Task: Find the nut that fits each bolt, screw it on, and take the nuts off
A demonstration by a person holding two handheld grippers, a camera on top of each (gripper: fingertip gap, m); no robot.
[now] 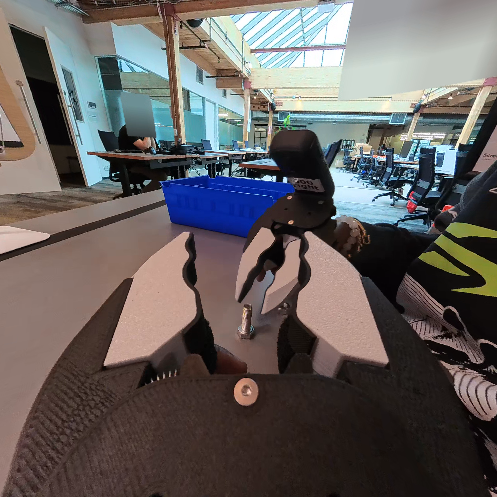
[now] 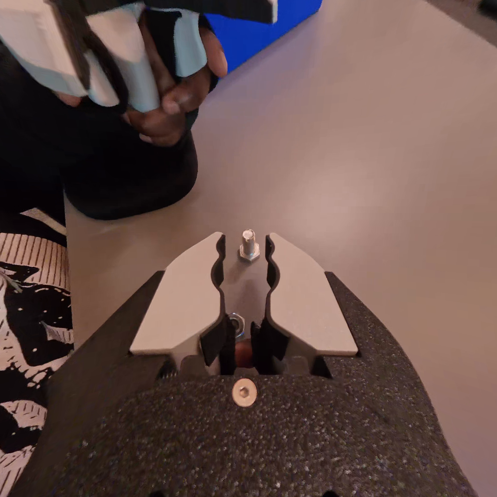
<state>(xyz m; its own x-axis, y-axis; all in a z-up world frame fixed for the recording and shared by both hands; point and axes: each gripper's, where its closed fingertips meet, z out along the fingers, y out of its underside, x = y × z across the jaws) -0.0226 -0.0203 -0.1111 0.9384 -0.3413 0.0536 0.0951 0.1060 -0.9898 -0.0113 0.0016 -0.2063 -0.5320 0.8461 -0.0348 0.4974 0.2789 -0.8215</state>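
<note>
A silver bolt (image 1: 246, 321) stands head-down, thread up, on the grey table (image 1: 67, 282). My left gripper (image 1: 248, 235) is wide open and empty, its fingers on either side of the bolt and well clear of it. My right gripper (image 1: 251, 305) hangs over the bolt with its fingers pointing down. In the right wrist view the bolt (image 2: 248, 246) stands between the right gripper's (image 2: 245, 236) fingertips with a gap on each side, so it is open. A silver nut (image 2: 238, 324) shows deep between its fingers, near their base. The left gripper's pale fingers (image 2: 134, 67) are blurred at the top left.
A blue plastic bin (image 1: 220, 204) stands on the table behind the bolt. A person's black sleeve (image 2: 121, 174) and patterned garment (image 1: 443, 309) lie close on the right. A white flat object (image 1: 18, 238) lies at the table's far left. One gripper's finger ends stand about 10 centimetres off the other's.
</note>
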